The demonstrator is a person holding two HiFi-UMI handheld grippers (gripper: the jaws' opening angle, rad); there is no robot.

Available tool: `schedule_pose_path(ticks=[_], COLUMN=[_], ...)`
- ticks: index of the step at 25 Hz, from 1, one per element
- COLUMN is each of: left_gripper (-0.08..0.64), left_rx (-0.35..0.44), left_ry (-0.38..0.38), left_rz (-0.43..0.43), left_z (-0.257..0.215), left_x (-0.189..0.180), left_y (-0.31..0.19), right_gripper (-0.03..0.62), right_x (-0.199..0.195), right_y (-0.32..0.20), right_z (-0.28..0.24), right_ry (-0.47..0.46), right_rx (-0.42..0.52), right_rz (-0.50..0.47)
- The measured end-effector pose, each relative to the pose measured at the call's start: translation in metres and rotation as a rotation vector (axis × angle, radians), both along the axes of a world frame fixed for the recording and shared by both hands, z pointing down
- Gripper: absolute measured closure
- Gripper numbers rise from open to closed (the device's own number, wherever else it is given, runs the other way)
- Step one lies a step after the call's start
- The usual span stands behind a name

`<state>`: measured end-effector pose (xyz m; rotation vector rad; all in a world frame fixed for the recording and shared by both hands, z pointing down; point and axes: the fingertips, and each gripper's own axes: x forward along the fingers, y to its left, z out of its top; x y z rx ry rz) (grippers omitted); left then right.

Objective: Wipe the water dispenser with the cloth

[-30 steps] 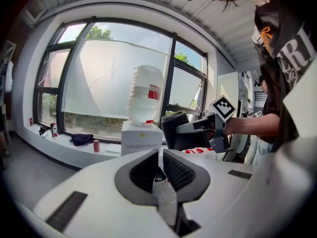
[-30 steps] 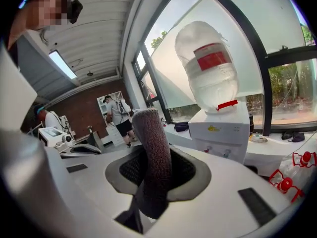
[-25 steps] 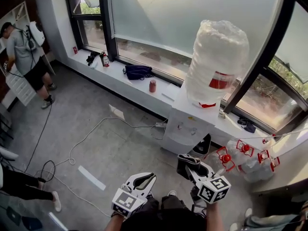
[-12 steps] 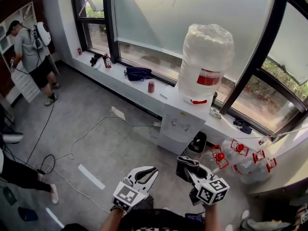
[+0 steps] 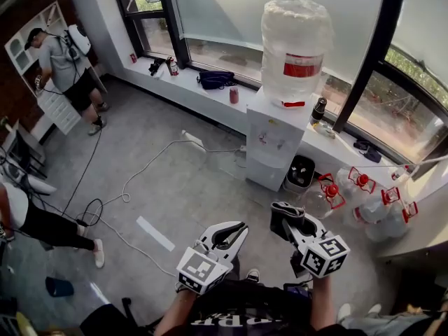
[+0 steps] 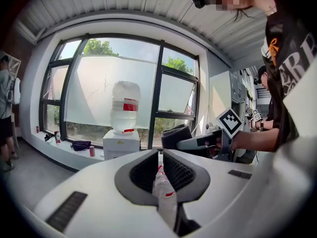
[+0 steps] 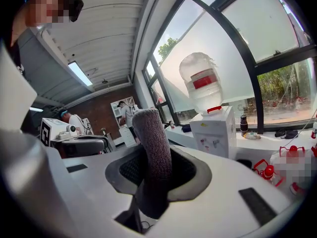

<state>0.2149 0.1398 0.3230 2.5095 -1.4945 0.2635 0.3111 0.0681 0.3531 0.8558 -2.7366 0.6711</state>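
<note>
The white water dispenser stands against the window sill with a big plastic-wrapped bottle on top. It is a good way ahead of both grippers, across grey floor. My right gripper is shut on a dark grey cloth, which stands up between its jaws. My left gripper is shut with nothing in it. The left gripper view shows the dispenser far off, left of centre. In the right gripper view the dispenser stands to the right of the cloth.
A black bin sits right of the dispenser, with several empty red-handled water bottles beyond. A white cable winds over the floor. A bag and a can lie on the sill. A person stands far left.
The head view has pulled back and swung, so the dispenser sits higher and further off. Both grippers have shifted slightly right in the picture; their jaws have not changed.
</note>
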Motion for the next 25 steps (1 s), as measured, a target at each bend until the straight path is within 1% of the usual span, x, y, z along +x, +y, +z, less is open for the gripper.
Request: schedule_pose_path(ticks=[5, 10, 14, 20, 25], left_gripper=[0.517, 0.517, 0.517, 0.517, 0.517], left_rx=[0.016, 0.026, 0.028, 0.034, 0.039], left_ry=[-0.016, -0.027, -0.036, -0.047, -0.052], left_rz=[0.017, 0.023, 0.029, 0.039, 0.042], left_z=[-0.007, -0.010, -0.012, -0.015, -0.018], left_x=[0.035, 0.057, 0.067, 0.078, 0.080], left_y=[0.024, 0.036, 0.039, 0.047, 0.049], right_gripper=[0.477, 0.479, 0.479, 0.480, 0.480], right_x=[0.026, 0.043, 0.051, 0.058, 0.061], right_y=[0.023, 0.038, 0.044, 0.051, 0.052], right_z=[-0.005, -0.008, -0.011, -0.014, -0.015], right_ry=[-0.015, -0.032, -0.044, -0.026, -0.013], right_rx=[0.017, 0.026, 0.028, 0.051, 0.057], right_rz=[-0.011, -0.028, -0.046, -0.060, -0.060])
